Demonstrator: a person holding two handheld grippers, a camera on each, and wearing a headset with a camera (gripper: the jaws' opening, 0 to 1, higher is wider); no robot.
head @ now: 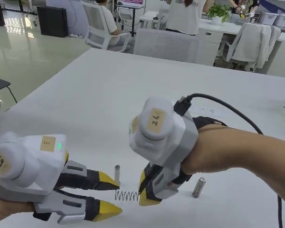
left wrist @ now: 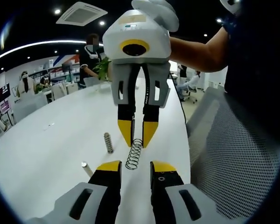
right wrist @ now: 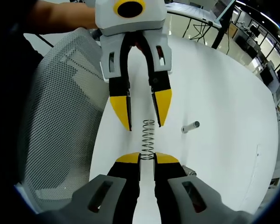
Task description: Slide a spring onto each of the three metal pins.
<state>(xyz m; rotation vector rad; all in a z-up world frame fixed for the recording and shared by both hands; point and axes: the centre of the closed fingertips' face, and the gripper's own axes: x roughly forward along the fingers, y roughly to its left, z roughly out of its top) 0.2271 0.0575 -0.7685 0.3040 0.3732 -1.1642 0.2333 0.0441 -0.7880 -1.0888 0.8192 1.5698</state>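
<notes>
Head view: the right gripper (head: 145,192) pinches a spring (head: 127,195) just beside the bare pin (head: 117,173). Left gripper view: the left gripper (left wrist: 136,167) is loose, jaws apart, near that pin. Right gripper view: the spring lies beside the pin.

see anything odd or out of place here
Nothing stands out. The bare pin stands upright on the table, a second spring stands upright nearby, and the right gripper holds an intact-looking spring level toward the open left gripper.
</notes>
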